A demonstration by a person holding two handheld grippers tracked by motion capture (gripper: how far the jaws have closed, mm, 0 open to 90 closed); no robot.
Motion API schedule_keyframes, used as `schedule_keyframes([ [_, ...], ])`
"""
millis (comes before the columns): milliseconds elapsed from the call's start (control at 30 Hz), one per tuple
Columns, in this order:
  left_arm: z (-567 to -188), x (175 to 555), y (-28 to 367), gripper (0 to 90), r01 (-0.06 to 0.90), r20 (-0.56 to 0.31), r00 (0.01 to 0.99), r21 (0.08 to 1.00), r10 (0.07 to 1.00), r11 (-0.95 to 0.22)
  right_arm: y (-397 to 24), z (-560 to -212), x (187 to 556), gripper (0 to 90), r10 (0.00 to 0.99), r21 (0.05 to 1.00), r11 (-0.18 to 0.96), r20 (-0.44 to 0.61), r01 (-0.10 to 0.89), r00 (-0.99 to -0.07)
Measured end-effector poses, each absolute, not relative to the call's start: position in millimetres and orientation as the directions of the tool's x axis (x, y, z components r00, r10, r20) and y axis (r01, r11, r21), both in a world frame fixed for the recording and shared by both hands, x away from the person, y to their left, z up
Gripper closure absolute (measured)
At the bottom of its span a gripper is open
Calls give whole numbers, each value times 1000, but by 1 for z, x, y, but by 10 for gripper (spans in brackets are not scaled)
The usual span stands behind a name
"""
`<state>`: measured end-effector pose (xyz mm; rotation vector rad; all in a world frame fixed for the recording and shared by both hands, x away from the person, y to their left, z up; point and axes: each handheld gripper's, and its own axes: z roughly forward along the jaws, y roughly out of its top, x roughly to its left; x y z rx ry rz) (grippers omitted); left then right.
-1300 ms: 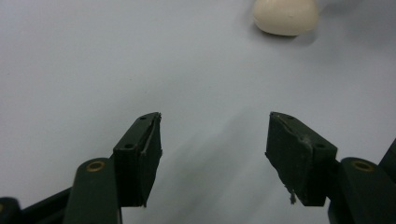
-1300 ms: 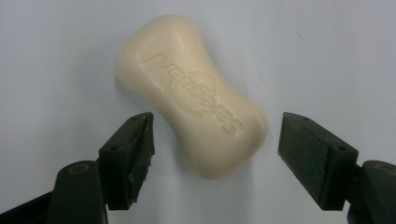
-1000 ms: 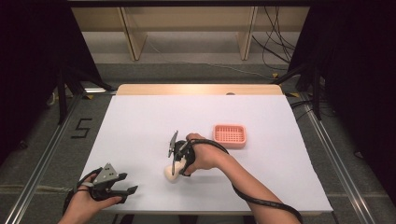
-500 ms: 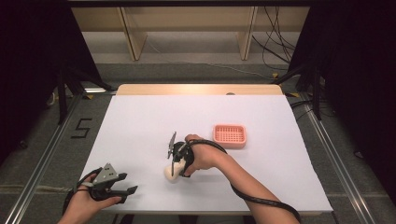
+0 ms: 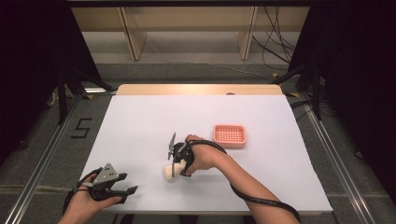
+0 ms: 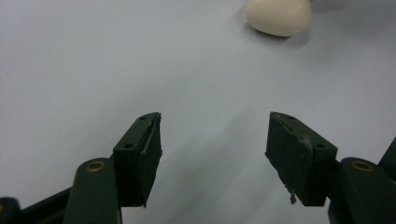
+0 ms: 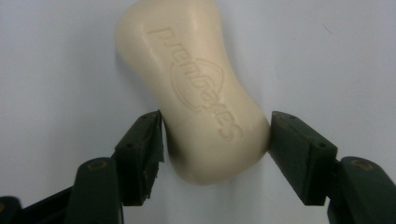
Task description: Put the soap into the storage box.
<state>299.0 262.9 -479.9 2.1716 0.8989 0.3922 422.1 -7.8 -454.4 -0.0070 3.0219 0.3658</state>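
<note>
A cream soap bar [image 7: 196, 79] with raised lettering lies flat on the white table [image 5: 140, 121], near the front middle. My right gripper [image 7: 215, 135] points down at its near end; the jaws have just been closing and both pads now touch the soap's sides. In the high view the soap bar [image 5: 168, 173] peeks out under the right gripper [image 5: 173, 169]. My left gripper [image 5: 128, 193] rests at the front left with its jaws wide apart and nothing between them. From the left gripper [image 6: 215, 135] view, the soap bar [image 6: 279, 16] lies farther off.
A pink slotted soap dish [image 5: 229, 135] sits to the right of the soap, a hand's width beyond my right hand. A black cable trails from the right gripper along the forearm. A wooden strip borders the table's far edge.
</note>
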Motion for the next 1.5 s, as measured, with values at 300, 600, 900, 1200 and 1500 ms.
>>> schedule_keyframes([
  [300,-481,298,262,352,498,-21,699,732,715,-466,-6,-455,418,392,7,227,974,-64,-8,-998],
  [600,-481,298,262,351,496,-18,700,732,714,-468,2,-454,420,339,-22,274,961,-76,-42,-997],
  [900,-481,299,263,347,487,3,703,726,711,-485,5,-458,415,354,29,251,968,-40,18,-999],
  [1200,-481,299,263,347,486,5,707,724,707,-490,11,-459,412,373,31,244,969,-16,26,-999],
  [1500,-480,302,265,344,448,47,733,718,678,-533,14,-461,414,382,-1,224,974,-26,-7,-1000],
])
